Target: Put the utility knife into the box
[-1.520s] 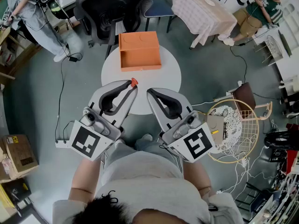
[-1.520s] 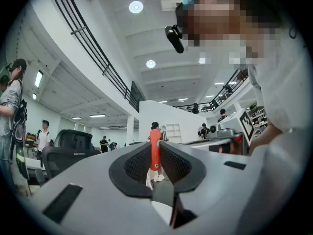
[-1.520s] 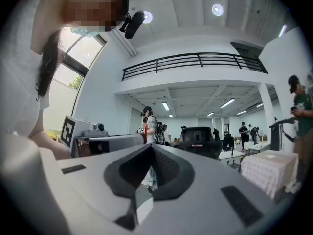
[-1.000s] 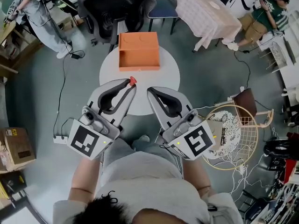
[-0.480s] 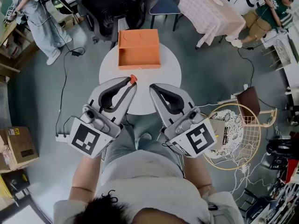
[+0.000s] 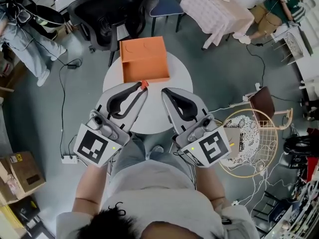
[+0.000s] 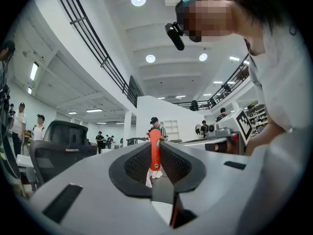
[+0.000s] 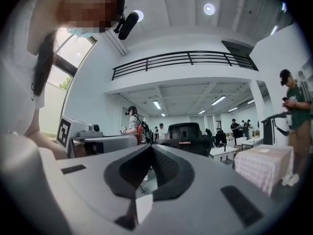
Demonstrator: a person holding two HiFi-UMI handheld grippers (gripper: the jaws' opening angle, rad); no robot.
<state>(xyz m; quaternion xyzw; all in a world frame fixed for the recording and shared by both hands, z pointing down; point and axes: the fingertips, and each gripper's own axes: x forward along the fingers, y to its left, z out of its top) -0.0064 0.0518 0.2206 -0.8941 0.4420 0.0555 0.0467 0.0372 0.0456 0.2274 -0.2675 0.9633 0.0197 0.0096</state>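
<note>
The left gripper (image 6: 140, 88) pinches the utility knife (image 6: 144, 84) — the box (image 6: 144, 64) lies at 12 o'clock. The right gripper (image 6: 164, 91) has its 2 jaws together, empty.

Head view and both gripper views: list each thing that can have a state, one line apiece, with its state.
Left gripper: jaws shut on the utility knife.
Utility knife: clamped between the left jaws, tip sticking out, not yet in the box.
Right gripper: jaws shut, nothing between them.
Box: open at the top, nothing seen inside, standing on the table.
</note>
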